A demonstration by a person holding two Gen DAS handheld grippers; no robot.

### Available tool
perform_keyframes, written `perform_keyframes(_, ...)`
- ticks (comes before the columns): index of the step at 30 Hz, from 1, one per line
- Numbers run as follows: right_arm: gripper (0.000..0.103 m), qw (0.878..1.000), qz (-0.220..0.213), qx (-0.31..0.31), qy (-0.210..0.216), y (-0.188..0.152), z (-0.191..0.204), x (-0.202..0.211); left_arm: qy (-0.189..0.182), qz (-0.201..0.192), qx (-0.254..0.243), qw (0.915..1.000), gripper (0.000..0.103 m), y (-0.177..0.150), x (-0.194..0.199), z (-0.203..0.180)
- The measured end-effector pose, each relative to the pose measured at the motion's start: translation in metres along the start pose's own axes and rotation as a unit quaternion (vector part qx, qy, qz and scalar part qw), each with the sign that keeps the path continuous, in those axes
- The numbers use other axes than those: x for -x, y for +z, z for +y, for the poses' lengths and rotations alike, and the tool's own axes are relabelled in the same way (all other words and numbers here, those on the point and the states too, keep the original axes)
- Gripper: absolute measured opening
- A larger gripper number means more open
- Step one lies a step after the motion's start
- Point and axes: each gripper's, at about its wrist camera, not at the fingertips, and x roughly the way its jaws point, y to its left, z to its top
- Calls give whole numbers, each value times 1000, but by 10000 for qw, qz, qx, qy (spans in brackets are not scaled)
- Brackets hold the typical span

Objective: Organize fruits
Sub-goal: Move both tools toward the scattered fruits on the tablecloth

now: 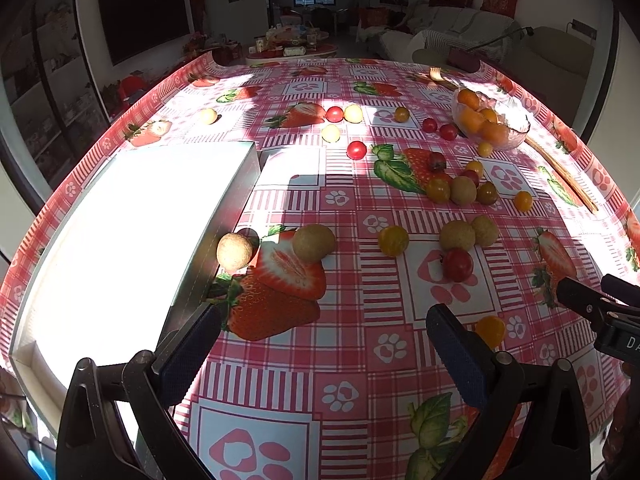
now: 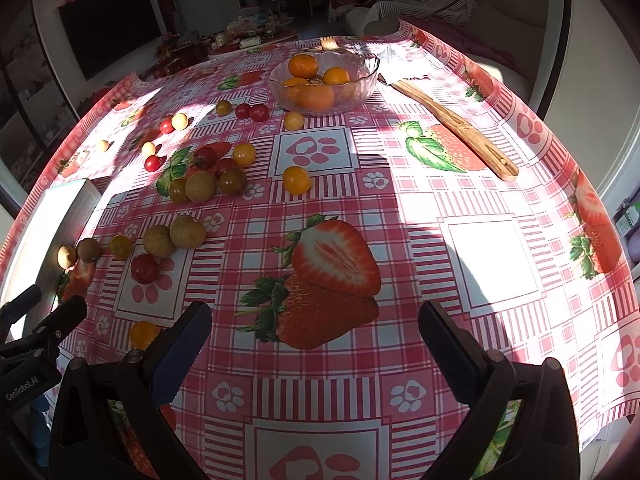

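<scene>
Several small fruits lie scattered on the strawberry-print tablecloth: red cherry tomatoes (image 1: 457,265), yellow ones (image 1: 393,241) and brown longans (image 1: 313,242). A glass bowl (image 1: 516,128) at the far right holds oranges (image 2: 303,66); it also shows in the right wrist view (image 2: 370,76). A white box (image 1: 132,224) lies at the left. My left gripper (image 1: 322,330) is open and empty above the cloth, a yellow tomato (image 1: 490,331) by its right finger. My right gripper (image 2: 316,328) is open and empty over the printed strawberry.
A long wooden spatula (image 2: 460,126) lies right of the bowl, with a crumpled tissue (image 2: 394,60) and a fork (image 2: 329,43) behind it. The table edge curves close on the left and right. A sofa and a TV wall stand beyond the table.
</scene>
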Motion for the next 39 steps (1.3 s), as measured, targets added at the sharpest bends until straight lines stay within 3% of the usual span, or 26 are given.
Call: perform_keyframes(39, 103, 9998, 156, 121, -1, 14, 2, -11, 191, 77, -449, 9988, 103, 26, -23, -14)
